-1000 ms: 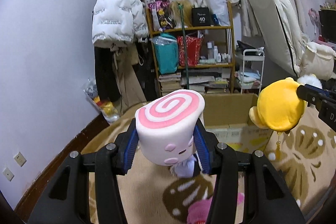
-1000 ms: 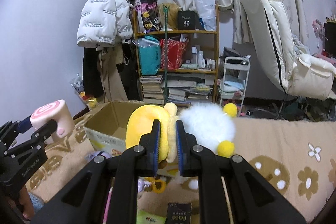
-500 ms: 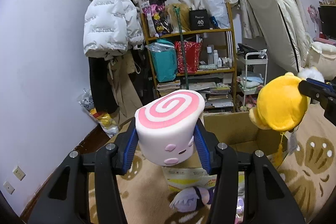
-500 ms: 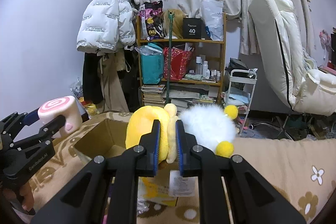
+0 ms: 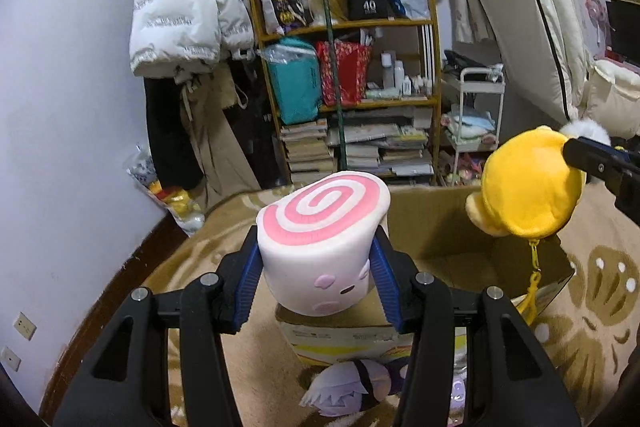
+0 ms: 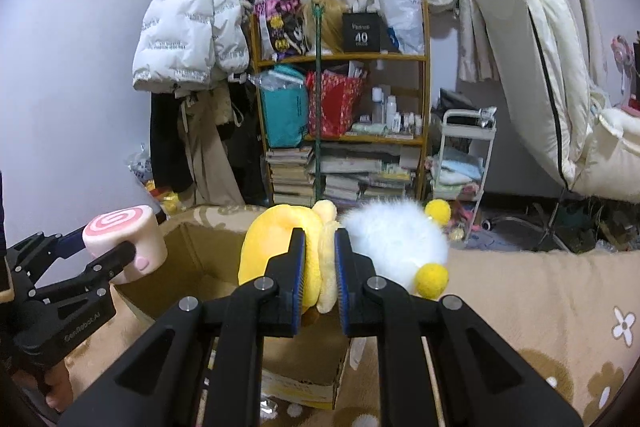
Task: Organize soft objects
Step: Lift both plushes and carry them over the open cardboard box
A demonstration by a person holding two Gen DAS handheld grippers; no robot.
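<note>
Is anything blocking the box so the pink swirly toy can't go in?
Nothing visible blocks it. The cardboard box is open at the top, and the pink swirl plush, held by the left gripper, hangs at its near edge.

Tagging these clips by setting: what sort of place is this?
Most likely a lived-in bedroom or living room: a cluttered shelf of books and bags, a puffer jacket hanging on the wall, and a patterned rug.

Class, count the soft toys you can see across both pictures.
3: a pink swirl toy in the left gripper, a yellow toy in the right gripper, a purple-haired doll on the rug. More may be hidden.
</note>
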